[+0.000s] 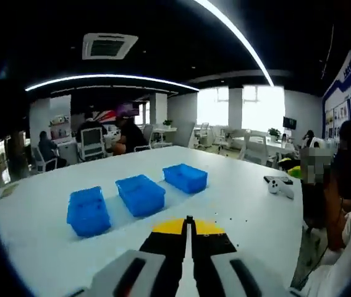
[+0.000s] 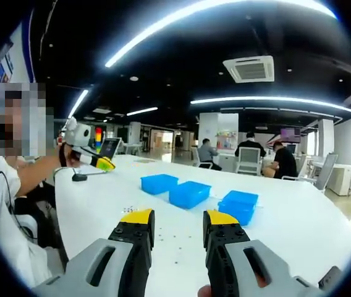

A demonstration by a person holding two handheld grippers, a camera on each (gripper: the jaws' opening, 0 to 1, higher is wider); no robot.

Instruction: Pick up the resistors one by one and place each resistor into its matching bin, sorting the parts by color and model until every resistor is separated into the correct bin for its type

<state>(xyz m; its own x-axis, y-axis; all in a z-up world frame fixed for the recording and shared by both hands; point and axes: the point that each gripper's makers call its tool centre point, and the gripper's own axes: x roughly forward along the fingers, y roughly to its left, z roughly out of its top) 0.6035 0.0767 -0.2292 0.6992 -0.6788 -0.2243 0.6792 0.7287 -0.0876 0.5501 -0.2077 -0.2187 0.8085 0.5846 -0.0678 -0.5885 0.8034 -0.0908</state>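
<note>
Three blue bins stand in a row on the white table [image 1: 237,185]: one nearest [image 1: 88,211], one in the middle [image 1: 140,194] and one farthest [image 1: 185,177]. In the right gripper view the same bins appear as a far one [image 2: 159,183], a middle one [image 2: 189,193] and a near one [image 2: 238,205]. Tiny dark resistors [image 2: 169,236] lie scattered on the table ahead of my right gripper [image 2: 178,226], which is open with nothing between its jaws. A few specks [image 1: 231,218] lie beside my left gripper [image 1: 189,223], whose yellow-tipped jaws are pressed together, holding nothing I can see.
A white controller [image 1: 280,184] lies near the table's right edge. A seated person [image 2: 8,204] at the table's side holds up another yellow-tipped gripper [image 2: 95,159]. Other people sit at desks with chairs [image 2: 248,159] in the background office.
</note>
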